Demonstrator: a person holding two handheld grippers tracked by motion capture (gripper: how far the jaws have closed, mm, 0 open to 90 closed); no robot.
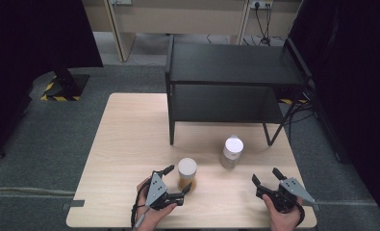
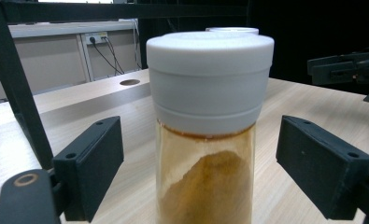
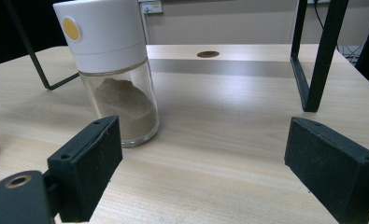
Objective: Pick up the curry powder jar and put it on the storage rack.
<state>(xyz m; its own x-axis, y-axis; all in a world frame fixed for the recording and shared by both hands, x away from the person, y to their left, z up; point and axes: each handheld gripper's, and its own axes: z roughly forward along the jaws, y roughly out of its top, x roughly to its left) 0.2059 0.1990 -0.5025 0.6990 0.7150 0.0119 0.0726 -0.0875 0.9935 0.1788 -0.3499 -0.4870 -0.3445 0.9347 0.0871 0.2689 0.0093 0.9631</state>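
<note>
The left hand-held gripper (image 1: 177, 183) sits near the front edge of the tabletop (image 1: 130, 144), its jaws spread wide on either side of a jar of orange-brown powder (image 1: 187, 173) — the pads stand clear of the glass on both sides, so nothing is gripped. The jar stands upright under a white lid, at about seven o'clock from the tabletop's middle. The right hand-held gripper (image 1: 266, 177), at about five o'clock, also stands wide open and empty. Ahead of it, toward its eleven o'clock, a second jar of pale powder (image 1: 232, 152) stands upright with a white cap — well apart from its jaws. Behind both jars, at twelve o'clock, stands a black shelf (image 1: 231, 62).
</note>
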